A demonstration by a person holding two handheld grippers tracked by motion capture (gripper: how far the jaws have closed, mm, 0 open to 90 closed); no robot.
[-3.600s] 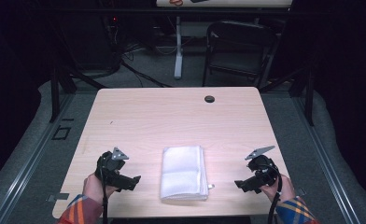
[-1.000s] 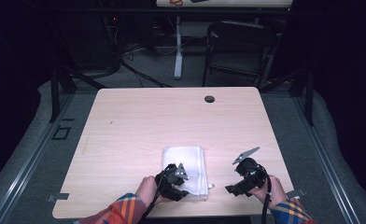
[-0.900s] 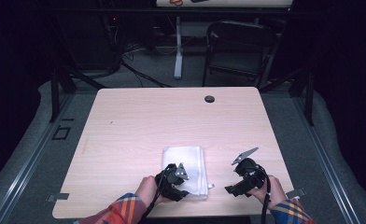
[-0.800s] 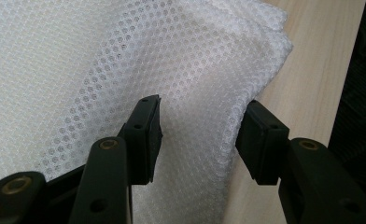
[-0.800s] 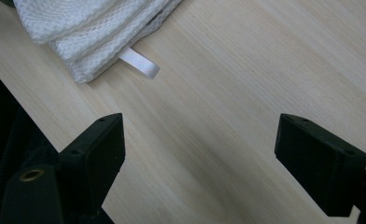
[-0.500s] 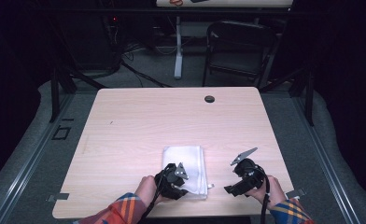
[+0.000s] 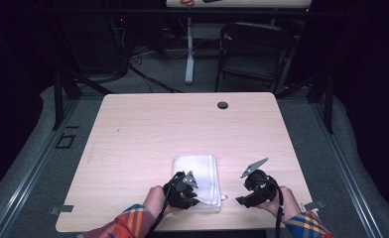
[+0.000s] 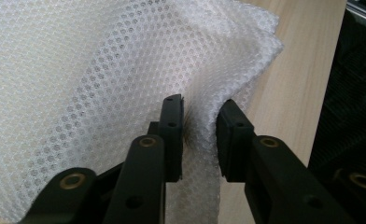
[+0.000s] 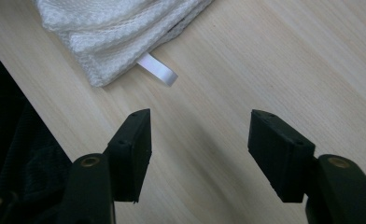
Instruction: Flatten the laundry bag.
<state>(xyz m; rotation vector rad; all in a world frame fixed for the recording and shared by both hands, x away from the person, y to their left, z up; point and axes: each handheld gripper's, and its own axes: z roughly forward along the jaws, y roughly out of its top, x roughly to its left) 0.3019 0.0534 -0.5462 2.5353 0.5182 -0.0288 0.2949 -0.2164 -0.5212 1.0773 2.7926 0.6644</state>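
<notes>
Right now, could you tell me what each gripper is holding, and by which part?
The left gripper has been closing on a raised fold near the corner of the white mesh cloth. The right gripper holds nothing; its jaws stand over bare table.

A lab or recording studio is showing here rather than a home. A pale wood-laminate table point(image 7: 182, 134) with a round black cable grommet point(image 7: 223, 105) is standing on a grey carpeted floor point(image 7: 43, 148), and dark metal rails point(image 7: 24, 173) are running along the floor on both sides of it. Black cables point(image 7: 143, 79) are trailing across the carpet behind the table, near the white metal leg of another desk point(image 7: 189, 49). A black folding metal chair point(image 7: 252, 54) is sitting unused at the back. Darkness is surrounding the lit table, and a small red indicator light point(image 7: 121, 20) is glowing on equipment at the rear.
</notes>
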